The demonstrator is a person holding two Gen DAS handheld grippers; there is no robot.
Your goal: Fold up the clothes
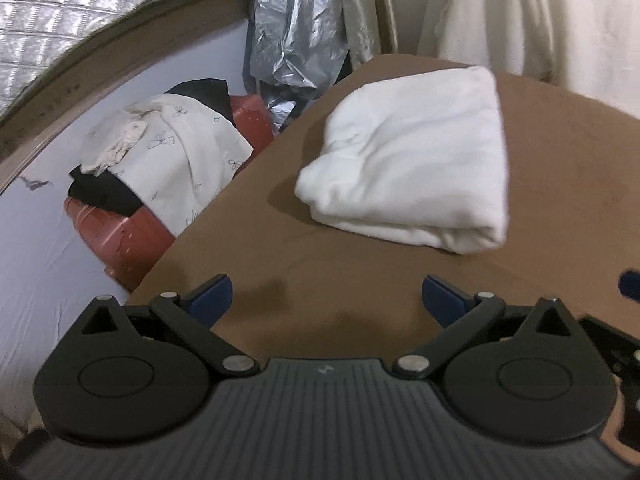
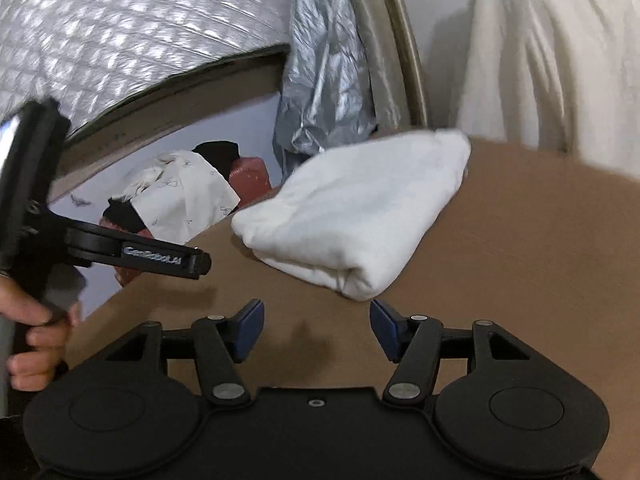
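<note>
Your left tongs (image 1: 326, 300): spread wide, holding nothing.
Your right tongs (image 2: 316, 330): spread wide, holding nothing.
Shirt (image 1: 412, 160): folded on the bench (image 1: 560, 208), just ahead of both.

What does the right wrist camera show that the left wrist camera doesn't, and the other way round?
Only the right wrist view shows the person's hand gripping the left tongs' handle from the side. Only the left wrist view shows the whole red basket below the heaped clothes. Both show the folded white cloth lying on the brown table, the silver bag, and open, empty tongs: left tongs, right tongs.
</note>
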